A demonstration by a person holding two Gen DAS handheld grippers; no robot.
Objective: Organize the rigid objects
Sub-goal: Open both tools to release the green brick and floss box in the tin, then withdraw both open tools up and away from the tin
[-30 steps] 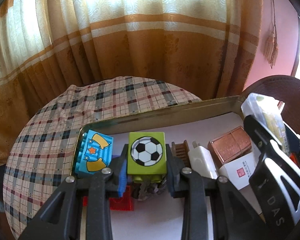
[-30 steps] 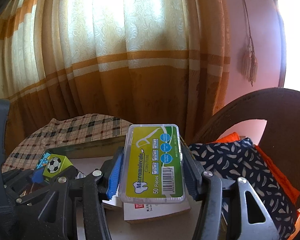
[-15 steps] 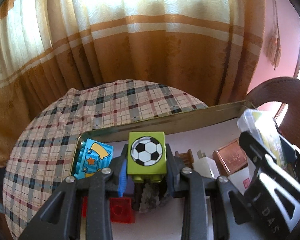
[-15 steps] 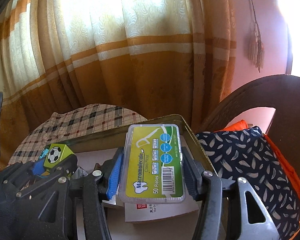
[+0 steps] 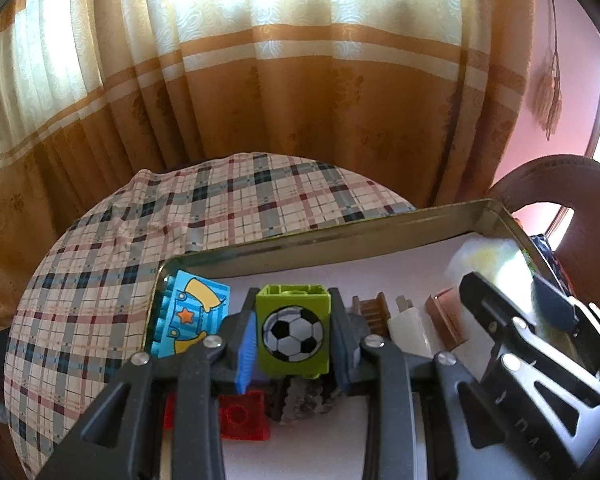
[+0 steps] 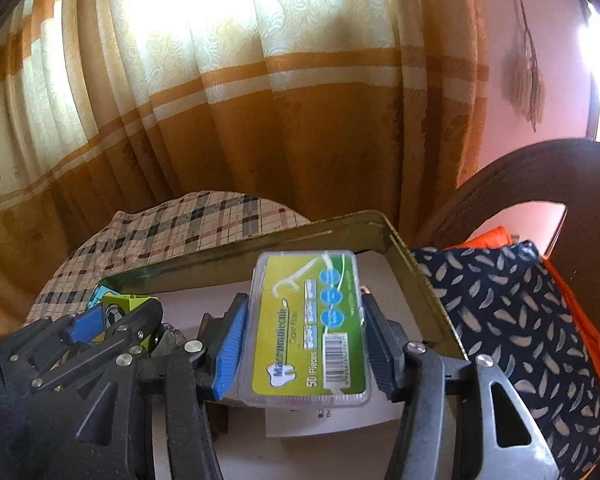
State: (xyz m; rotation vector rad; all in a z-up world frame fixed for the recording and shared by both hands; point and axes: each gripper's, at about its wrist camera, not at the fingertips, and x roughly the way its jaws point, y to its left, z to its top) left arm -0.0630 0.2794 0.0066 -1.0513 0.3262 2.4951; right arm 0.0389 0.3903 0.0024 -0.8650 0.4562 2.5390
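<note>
Curtained window behind; shallow metal tin (image 5: 340, 236) already holds several items.
Left gripper (image 5: 292, 344) clamps green football-print block (image 5: 294, 332), right gripper (image 6: 300, 344) clamps clear floss-pick box (image 6: 306, 328); both unplaced.

The tin tray (image 5: 380, 232) sits on the checked worktop (image 5: 220, 208), curtains (image 5: 300, 100) behind it; in the tray's left corner lies the shirt block (image 5: 192, 316), the football block (image 5: 294, 330) just right of it between the left tongs (image 5: 294, 344); right of that come a comb-like piece (image 5: 370, 310) (partly hidden), a plug (image 5: 408, 326) and possibly a small box (image 5: 444, 316); a flat brick (image 5: 244, 416) lies nearer the camera; the floss case (image 6: 308, 324) sits between the right tongs (image 6: 304, 344) over the tray's right end, a patterned cushion (image 6: 520, 340) beside the tray.
</note>
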